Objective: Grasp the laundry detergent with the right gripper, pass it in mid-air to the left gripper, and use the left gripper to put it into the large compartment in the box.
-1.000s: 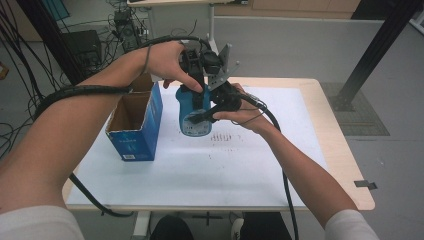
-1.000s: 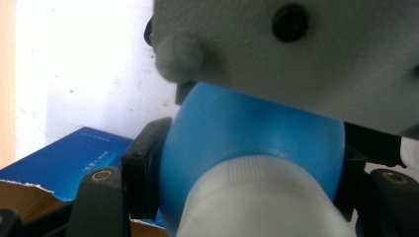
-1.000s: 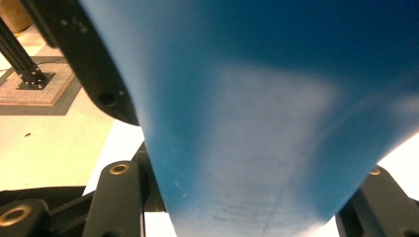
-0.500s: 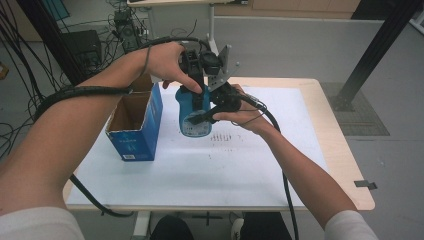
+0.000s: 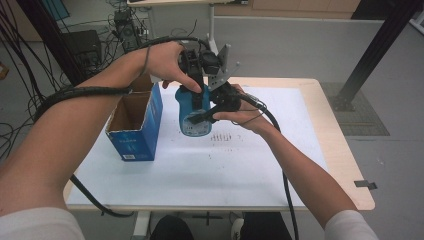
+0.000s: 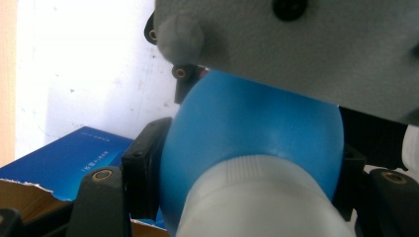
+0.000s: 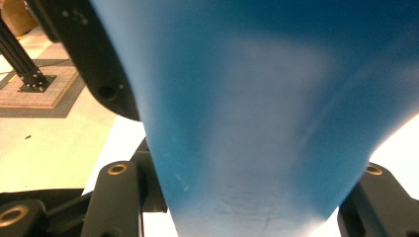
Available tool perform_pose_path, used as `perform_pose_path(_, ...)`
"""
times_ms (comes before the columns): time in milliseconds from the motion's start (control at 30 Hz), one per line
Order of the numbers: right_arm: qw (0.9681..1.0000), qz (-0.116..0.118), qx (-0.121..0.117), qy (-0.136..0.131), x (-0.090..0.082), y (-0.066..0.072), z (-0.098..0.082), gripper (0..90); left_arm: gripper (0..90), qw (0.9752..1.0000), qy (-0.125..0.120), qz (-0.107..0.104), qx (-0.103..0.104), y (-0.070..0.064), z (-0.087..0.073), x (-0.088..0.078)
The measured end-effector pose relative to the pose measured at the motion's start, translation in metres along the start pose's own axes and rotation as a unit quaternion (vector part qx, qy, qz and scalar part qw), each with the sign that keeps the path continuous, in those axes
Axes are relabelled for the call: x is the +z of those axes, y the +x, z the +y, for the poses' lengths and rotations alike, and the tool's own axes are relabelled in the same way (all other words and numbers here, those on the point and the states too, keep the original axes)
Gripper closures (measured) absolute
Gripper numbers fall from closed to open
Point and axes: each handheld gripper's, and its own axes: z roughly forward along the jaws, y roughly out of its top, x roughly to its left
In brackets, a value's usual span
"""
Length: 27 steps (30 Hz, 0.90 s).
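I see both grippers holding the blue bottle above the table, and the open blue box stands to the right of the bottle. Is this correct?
Not quite. Both the left gripper and the right gripper do hold the blue bottle above the table, but the open blue box stands to the left of the bottle, not the right. The high view shows this.

overhead looks down; both gripper views hug the bottle (image 5: 192, 112).
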Motion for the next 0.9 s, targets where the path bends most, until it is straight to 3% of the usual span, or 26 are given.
perform_pose_path(567,1.0,-0.004,0.001,-0.009,0.0007,0.0012,-0.0003,39.7,34.9,1.0,-0.003,0.002,-0.005,-0.0005,-0.003,0.0002)
perform_pose_path(900,1.0,-0.007,-0.001,-0.004,0.0028,0.0018,-0.004,28.9,34.9,0.9999,-0.007,0.004,-0.011,0.001,-0.0043,-0.0024)
